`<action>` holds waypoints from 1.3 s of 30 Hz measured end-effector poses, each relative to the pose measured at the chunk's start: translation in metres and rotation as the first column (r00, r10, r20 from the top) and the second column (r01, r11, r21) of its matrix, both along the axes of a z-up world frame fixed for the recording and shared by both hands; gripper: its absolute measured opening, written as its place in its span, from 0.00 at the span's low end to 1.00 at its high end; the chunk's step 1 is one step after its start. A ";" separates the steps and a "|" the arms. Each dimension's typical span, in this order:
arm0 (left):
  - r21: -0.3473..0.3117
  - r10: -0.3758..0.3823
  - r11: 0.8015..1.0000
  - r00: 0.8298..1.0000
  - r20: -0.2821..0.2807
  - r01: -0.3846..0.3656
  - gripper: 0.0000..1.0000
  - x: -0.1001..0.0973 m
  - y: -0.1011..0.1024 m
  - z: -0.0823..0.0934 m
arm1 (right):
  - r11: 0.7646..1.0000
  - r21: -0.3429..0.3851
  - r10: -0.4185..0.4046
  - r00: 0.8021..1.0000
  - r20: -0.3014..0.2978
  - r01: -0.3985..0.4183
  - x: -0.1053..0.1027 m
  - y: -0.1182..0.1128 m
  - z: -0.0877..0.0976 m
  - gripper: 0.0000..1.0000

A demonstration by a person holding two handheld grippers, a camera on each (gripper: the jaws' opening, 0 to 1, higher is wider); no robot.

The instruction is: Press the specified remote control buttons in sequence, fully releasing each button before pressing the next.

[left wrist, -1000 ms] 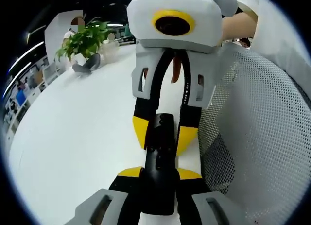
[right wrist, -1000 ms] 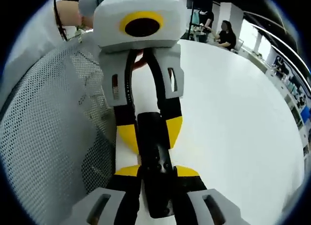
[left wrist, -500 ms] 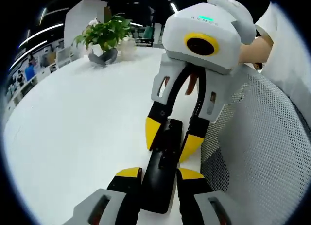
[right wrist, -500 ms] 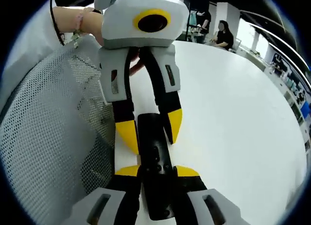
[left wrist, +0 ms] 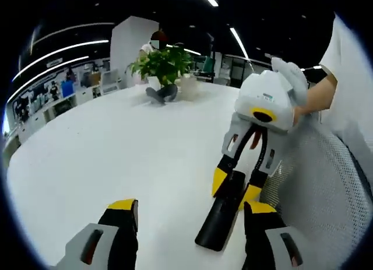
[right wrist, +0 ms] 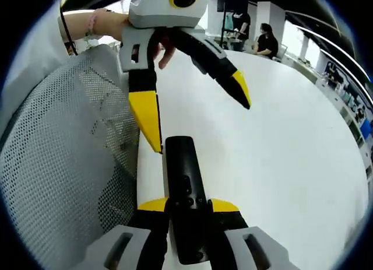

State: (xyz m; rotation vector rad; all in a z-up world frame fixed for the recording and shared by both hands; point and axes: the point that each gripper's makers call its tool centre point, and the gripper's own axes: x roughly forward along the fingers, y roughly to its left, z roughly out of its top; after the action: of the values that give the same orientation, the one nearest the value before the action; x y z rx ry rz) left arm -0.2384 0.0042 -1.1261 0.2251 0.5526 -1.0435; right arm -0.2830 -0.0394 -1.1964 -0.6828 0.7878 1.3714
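Yellow-tipped jaws of the right gripper [right wrist: 187, 207] clamp the near end of a slim black remote control [right wrist: 185, 191], seen in the right gripper view lying lengthwise on a white tabletop [right wrist: 280, 147]; its far end reaches free toward the middle of that view, and its small dark buttons are too faint to tell apart. From the left gripper view the same gripper [left wrist: 235, 189] appears head-on, tips closed on the far end of the remote [left wrist: 221, 218], whose near end rests on the table [left wrist: 116, 147].

The left gripper [right wrist: 198, 109] stands spread wide, one yellow tip just beside the remote's free end, the other raised well off to the side; in its own view its two jaws [left wrist: 189, 214] rise far apart at the bottom, nothing between them. A hand [right wrist: 116, 28] grips its white body, the wrist cut off by the frame.

A white mesh chair back [right wrist: 64, 165] crowds the table edge next to the remote, hiding what lies behind it. Open white surface stretches away on the other side to a green potted plant [left wrist: 163, 63]. Seated figures [right wrist: 269, 42] are blurred in the distance.
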 end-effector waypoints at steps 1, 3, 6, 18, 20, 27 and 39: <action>-0.011 0.013 1.000 1.000 0.010 -0.013 0.82 0.001 0.001 0.005 | 1.000 -0.001 0.000 1.000 0.001 0.000 0.000 0.000 0.000 0.23; -0.049 0.049 0.998 0.998 0.039 -0.047 0.85 0.005 0.002 0.016 | 1.000 -0.003 -0.001 1.000 0.000 0.001 0.001 0.001 0.000 0.23; -0.120 0.118 0.987 0.989 0.087 -0.107 0.92 0.013 0.006 0.035 | 1.000 -0.013 0.004 1.000 0.003 -0.004 0.004 0.001 0.001 0.22; -0.184 0.227 0.963 0.958 0.174 -0.195 1.00 0.019 0.028 0.066 | 1.000 -0.031 0.003 1.000 0.003 -0.003 0.027 0.003 0.000 0.22; -0.186 0.232 0.962 0.957 0.176 -0.200 1.00 0.019 0.029 0.066 | 1.000 -0.027 -0.001 1.000 -0.005 0.001 0.031 0.003 0.000 0.22; -0.231 0.261 0.947 0.952 0.159 -0.221 1.00 0.014 0.028 0.070 | 0.999 -0.041 -0.004 1.000 -0.013 0.003 0.045 0.005 -0.002 0.22; -0.247 0.279 0.942 0.940 0.195 -0.228 1.00 0.011 0.033 0.087 | 0.997 -0.074 -0.006 1.000 -0.004 0.005 0.078 0.003 -0.002 0.22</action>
State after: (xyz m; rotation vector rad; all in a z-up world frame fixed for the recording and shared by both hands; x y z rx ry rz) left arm -0.2270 0.0373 -1.0392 0.0713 0.2462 -0.8042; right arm -0.2054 -0.0367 -1.1987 -0.7350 0.8468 1.3446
